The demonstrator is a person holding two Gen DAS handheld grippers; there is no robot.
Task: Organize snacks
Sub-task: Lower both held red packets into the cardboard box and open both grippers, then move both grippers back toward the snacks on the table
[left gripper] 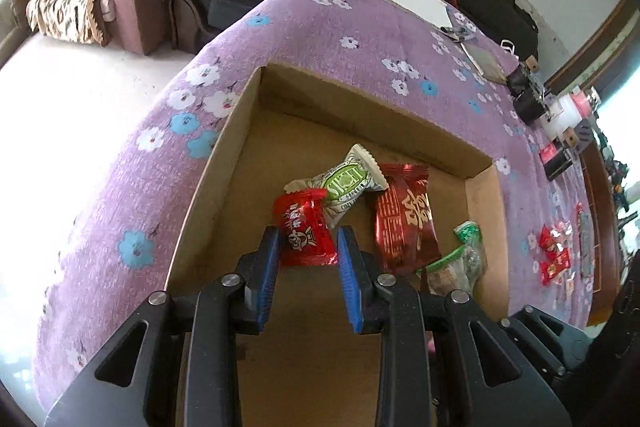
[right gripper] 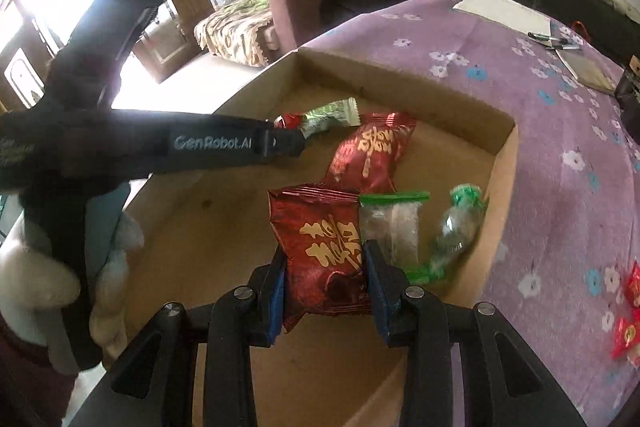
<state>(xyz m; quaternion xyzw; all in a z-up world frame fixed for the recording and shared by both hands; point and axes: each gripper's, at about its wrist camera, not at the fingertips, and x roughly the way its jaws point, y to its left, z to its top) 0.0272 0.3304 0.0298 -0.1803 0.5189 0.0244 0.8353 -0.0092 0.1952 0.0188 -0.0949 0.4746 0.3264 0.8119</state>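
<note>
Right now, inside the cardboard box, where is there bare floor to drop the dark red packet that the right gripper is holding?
The box floor is bare along the left wall and at the near end, below the right gripper. It is crowded toward the far and right side: the small red candy, green-and-white wrapper, long red packet and clear green-sealed bags cluster there.

Ahead-left of the right gripper (right gripper: 326,281), the left gripper's dark arm (right gripper: 224,143) covers most of the small red packet (right gripper: 289,121) and green-white packet (right gripper: 330,115). Far right, red sachets (right gripper: 628,331) are cut by the frame edge (print unreadable).
</note>
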